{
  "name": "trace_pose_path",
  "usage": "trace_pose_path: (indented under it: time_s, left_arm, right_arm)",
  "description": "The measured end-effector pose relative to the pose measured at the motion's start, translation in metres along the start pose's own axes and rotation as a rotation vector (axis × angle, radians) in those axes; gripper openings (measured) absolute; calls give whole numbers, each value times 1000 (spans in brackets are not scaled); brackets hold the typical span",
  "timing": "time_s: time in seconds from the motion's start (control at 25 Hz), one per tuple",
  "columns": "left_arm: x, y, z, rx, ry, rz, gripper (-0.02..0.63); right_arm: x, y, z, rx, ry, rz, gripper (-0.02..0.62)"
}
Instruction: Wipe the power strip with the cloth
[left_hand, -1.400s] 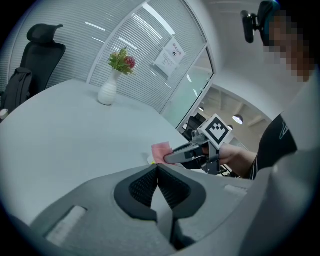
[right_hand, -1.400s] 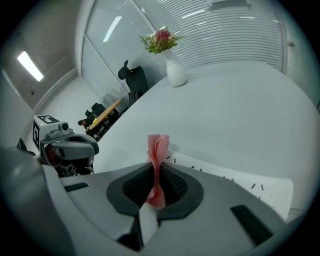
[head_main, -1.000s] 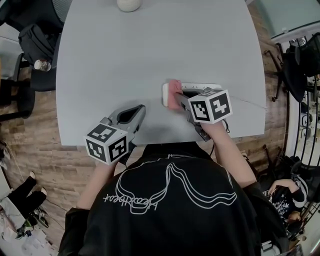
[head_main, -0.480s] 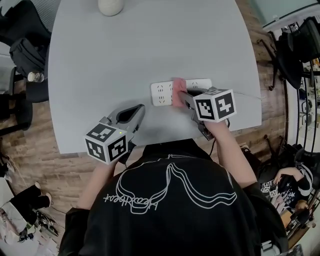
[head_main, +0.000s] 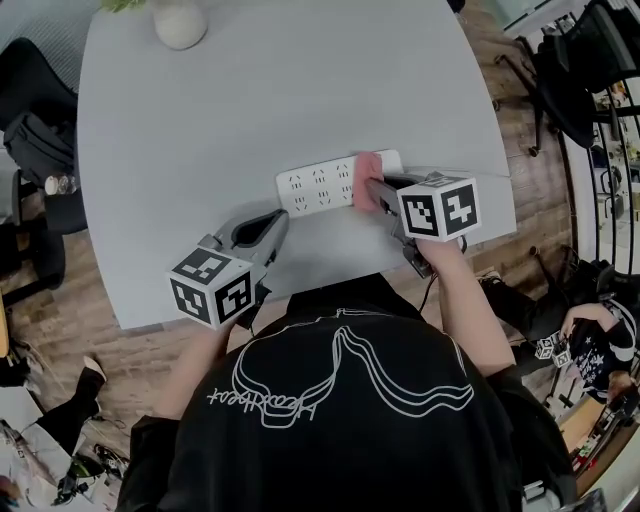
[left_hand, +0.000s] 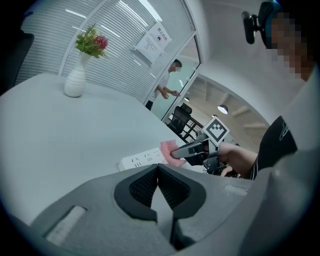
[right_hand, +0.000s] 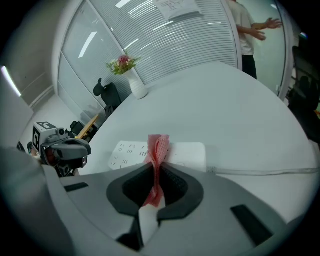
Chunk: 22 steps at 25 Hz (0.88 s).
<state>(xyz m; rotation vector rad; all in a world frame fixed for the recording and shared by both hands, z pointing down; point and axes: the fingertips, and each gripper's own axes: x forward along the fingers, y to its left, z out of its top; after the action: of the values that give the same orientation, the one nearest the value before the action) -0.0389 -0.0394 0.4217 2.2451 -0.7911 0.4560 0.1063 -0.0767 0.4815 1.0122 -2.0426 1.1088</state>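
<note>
Counts: two grippers, one power strip (head_main: 318, 186), one pink cloth (head_main: 368, 181) and one vase (head_main: 180, 22) on the pale surface (head_main: 280, 90). The right gripper (head_main: 375, 190) pinches the cloth and presses it on the strip's right part, directly under its tips. The left gripper (head_main: 272, 222), jaws closed together on nothing, sits just short of the strip's left half. The vase stands well apart at the far edge. A white cord (right_hand: 265, 171) leaves the strip rightward.

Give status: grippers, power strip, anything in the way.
Right gripper shut on cloth, cloth on power strip near cord end. Left gripper shut, empty, off strip. Vase far off.
</note>
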Motion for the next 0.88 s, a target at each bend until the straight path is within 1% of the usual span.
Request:
trace_pose_path:
  time_s: [0.32,0.48,0.68,0.76,0.88]
  left_arm:
    - [18,-13,5,30,24,-36,12]
    - [20,-17,7,42,33,-46,12]
    - [19,-17,9,53,41,-45,11]
    - [18,-17,10,57,39,-42,12]
    - [14,-20,11,67,34,-39,12]
  right_arm:
    - [-25,-38,-5,52,-38,-69,37]
    - [-32,-49,-8,85,-55,-87,37]
    - [-40,-61,-12,103,-80,-123,37]
    - [-42,-64,-12,87,-96,-145,37]
    - [-51,-60,-9,7,-155,-170,37]
